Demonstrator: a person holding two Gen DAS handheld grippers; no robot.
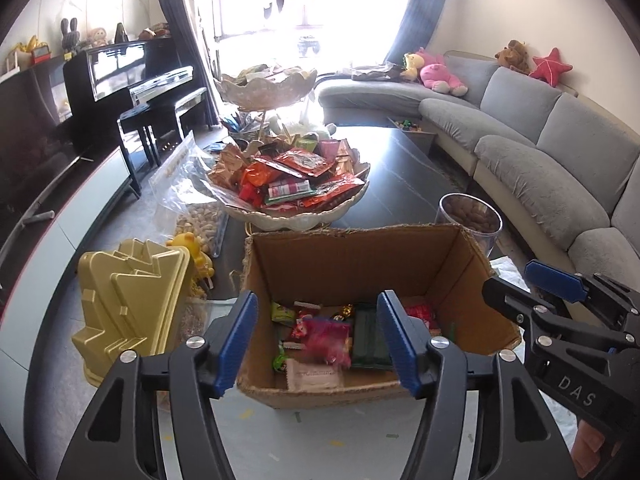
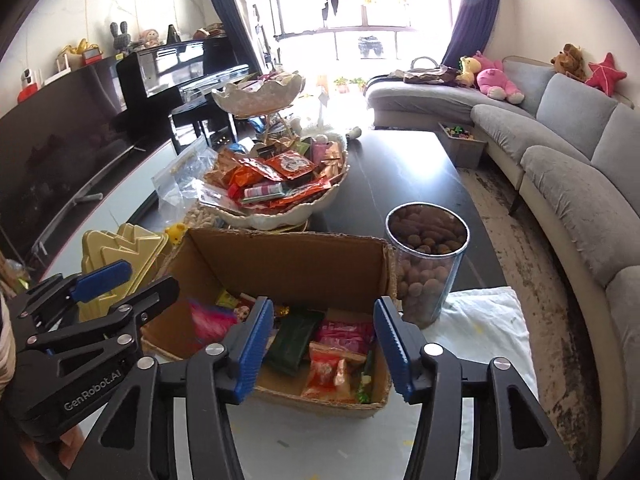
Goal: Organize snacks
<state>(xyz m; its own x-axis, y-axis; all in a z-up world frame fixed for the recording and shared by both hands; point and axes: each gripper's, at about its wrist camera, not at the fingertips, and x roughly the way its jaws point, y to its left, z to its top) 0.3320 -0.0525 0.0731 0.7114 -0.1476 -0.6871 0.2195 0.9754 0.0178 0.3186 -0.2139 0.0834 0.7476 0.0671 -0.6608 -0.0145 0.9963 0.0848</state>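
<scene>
Both the left gripper (image 1: 318,340) and right gripper (image 2: 320,344) gape wide, holding nothing, above the snack box (image 1: 360,256) at the table's near edge.

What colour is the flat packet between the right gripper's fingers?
Dark green packet, clearest in the right wrist view.

We hold our left gripper (image 1: 318,338) low in the frame's centre, jaws spread wide and empty. Our right gripper (image 2: 324,344) sits likewise, jaws apart, also visible at the left view's lower right.
</scene>
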